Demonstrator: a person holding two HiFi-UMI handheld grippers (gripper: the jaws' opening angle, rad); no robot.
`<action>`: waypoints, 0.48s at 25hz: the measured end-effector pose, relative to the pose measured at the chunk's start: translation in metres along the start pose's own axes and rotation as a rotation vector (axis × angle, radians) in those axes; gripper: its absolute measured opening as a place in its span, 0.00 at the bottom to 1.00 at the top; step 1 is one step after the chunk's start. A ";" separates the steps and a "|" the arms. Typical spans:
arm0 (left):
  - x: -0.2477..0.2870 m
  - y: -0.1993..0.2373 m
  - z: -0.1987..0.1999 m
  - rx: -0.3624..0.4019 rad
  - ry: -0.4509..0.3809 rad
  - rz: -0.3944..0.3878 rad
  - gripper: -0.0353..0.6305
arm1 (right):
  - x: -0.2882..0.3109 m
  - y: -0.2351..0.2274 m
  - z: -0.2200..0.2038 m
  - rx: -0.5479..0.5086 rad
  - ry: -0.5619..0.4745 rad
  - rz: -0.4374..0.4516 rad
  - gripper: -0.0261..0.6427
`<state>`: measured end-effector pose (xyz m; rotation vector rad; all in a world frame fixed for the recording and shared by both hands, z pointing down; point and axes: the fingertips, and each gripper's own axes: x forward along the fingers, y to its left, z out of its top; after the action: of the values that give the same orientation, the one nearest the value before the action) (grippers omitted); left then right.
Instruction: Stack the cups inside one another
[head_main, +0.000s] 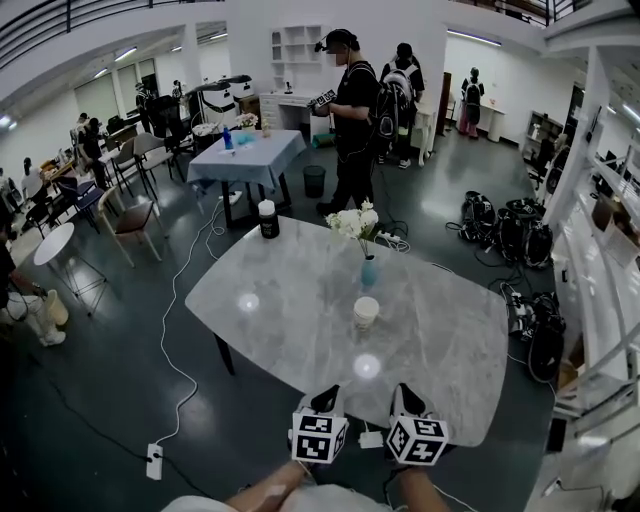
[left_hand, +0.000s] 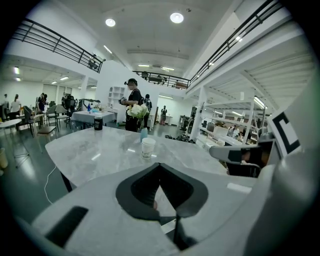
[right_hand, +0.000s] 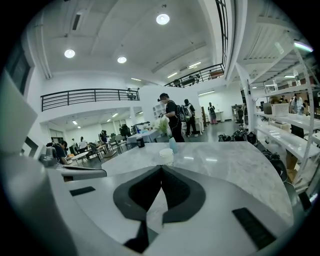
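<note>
While both grippers are hovering at the near edge of the marble table (head_main: 450, 350) in the head view, the left gripper (head_main: 326, 398) and right gripper (head_main: 404, 394) are sitting side by side. The white cup (head_main: 366, 312) is standing upright at twelve o'clock from them, well apart; whether others are nesting inside it I cannot tell. A blue vase (head_main: 369, 271) is standing near it at twelve o'clock, and a dark jar (head_main: 268, 219) at ten o'clock.

Seen in the left gripper view, the left gripper (left_hand: 160, 165) is keeping its fingers together on nothing, the cup (left_hand: 148, 148) standing ahead at eleven o'clock.

Seen in the right gripper view, the right gripper (right_hand: 161, 168) is likewise pressing its fingers together, empty, the cup (right_hand: 166, 155) standing at twelve o'clock.
</note>
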<state>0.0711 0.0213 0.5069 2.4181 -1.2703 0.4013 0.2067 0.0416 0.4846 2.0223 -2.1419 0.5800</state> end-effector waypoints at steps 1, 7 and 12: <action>0.000 0.001 0.000 -0.003 0.001 0.001 0.05 | 0.000 0.000 0.000 0.001 0.003 -0.001 0.05; 0.003 0.009 0.003 -0.007 -0.007 0.005 0.05 | 0.006 0.004 0.005 -0.009 -0.004 0.000 0.05; 0.004 0.011 0.004 -0.010 -0.008 0.009 0.05 | 0.008 0.003 0.006 -0.017 -0.005 -0.001 0.05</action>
<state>0.0649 0.0112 0.5075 2.4093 -1.2838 0.3876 0.2036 0.0321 0.4813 2.0181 -2.1404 0.5557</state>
